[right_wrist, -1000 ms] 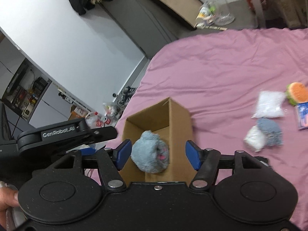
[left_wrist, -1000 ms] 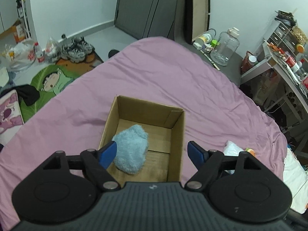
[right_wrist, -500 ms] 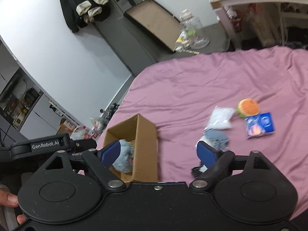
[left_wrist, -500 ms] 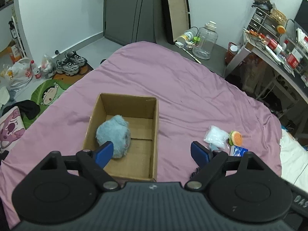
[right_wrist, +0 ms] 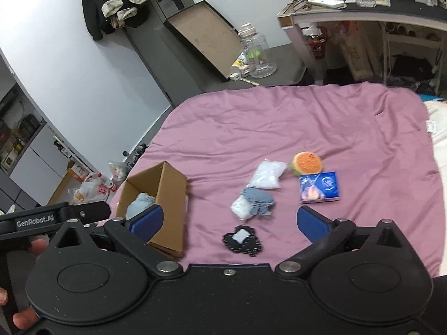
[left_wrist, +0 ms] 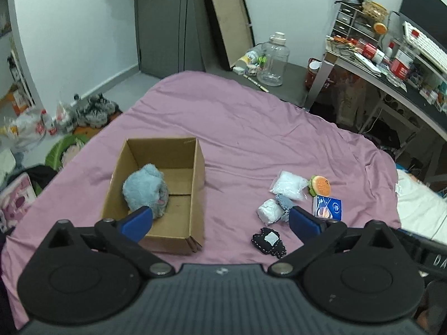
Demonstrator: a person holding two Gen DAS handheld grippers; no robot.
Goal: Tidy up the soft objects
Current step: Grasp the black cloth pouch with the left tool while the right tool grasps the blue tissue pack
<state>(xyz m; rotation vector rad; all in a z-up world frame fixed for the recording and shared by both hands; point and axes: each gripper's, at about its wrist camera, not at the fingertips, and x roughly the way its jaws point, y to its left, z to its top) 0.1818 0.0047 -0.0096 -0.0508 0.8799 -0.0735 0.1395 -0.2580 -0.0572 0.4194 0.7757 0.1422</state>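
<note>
A cardboard box (left_wrist: 195,173) sits on the pink bed and holds a fluffy light-blue plush (left_wrist: 145,191); both also show in the right wrist view, the box (right_wrist: 170,195) and the plush (right_wrist: 139,203). To its right lie a black patch (left_wrist: 269,241), a white roll with blue-grey cloth (left_wrist: 272,209), a clear bag of white stuffing (left_wrist: 289,185), a burger plush (left_wrist: 320,185) and a blue packet (left_wrist: 328,208). My left gripper (left_wrist: 220,224) is open and empty above the box's near right corner. My right gripper (right_wrist: 227,223) is open and empty above the black patch (right_wrist: 242,240).
The pink bed sheet (left_wrist: 251,128) ends at the far edge by a clear jug (left_wrist: 273,61) and a leaning frame. A cluttered desk (left_wrist: 391,64) stands at the right. Shoes and bags (left_wrist: 92,111) lie on the floor at the left.
Both grippers have pulled back and up from the box and swung right. The plush stays in the box. The loose items on the bed have come into view.
</note>
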